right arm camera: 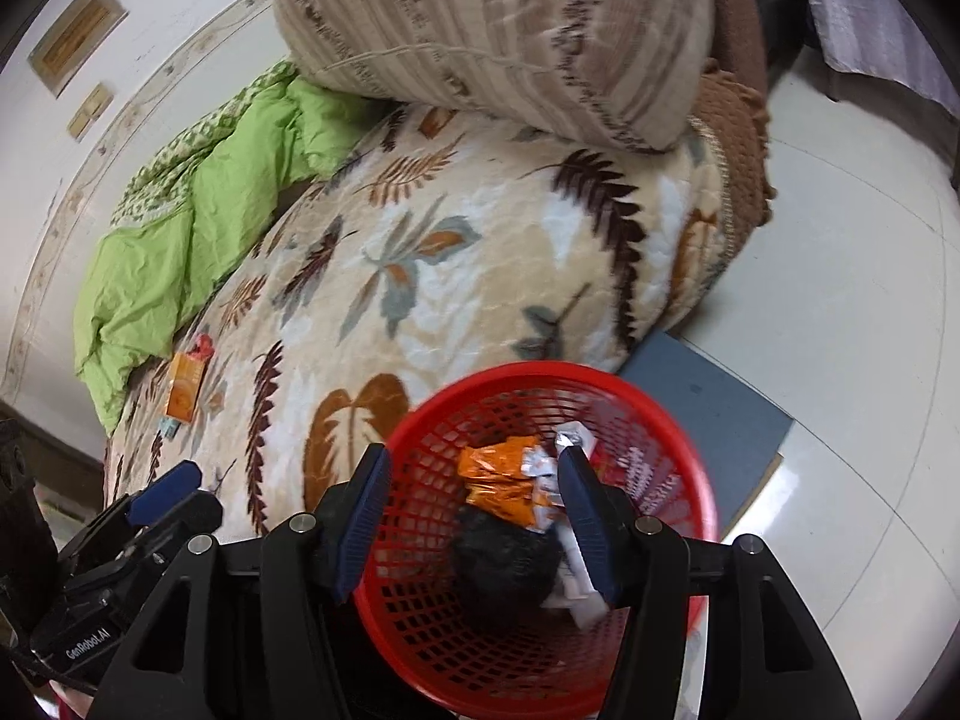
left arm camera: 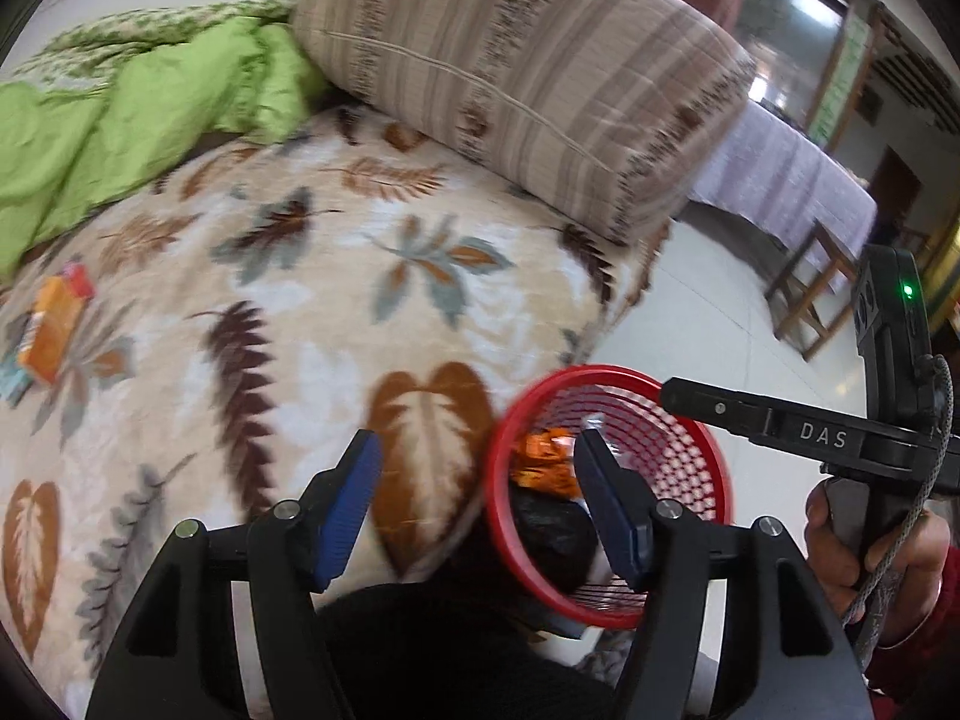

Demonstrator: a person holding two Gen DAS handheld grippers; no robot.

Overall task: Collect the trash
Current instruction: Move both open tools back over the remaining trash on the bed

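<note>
Hovering over the red basket, right gripper spread wide and holding nothing. Sitting inside, just below the fingers: an orange wrapper, a black bag and what looks like white packaging. Hanging beside the basket, over the leaf-print blanket, left gripper likewise spread, empty. Lying far ahead-left on the blanket, an orange carton.

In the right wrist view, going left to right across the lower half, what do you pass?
Left gripper → orange carton on the leaf-print blanket → red mesh basket with the orange wrapper inside → grey mat on the floor.
</note>
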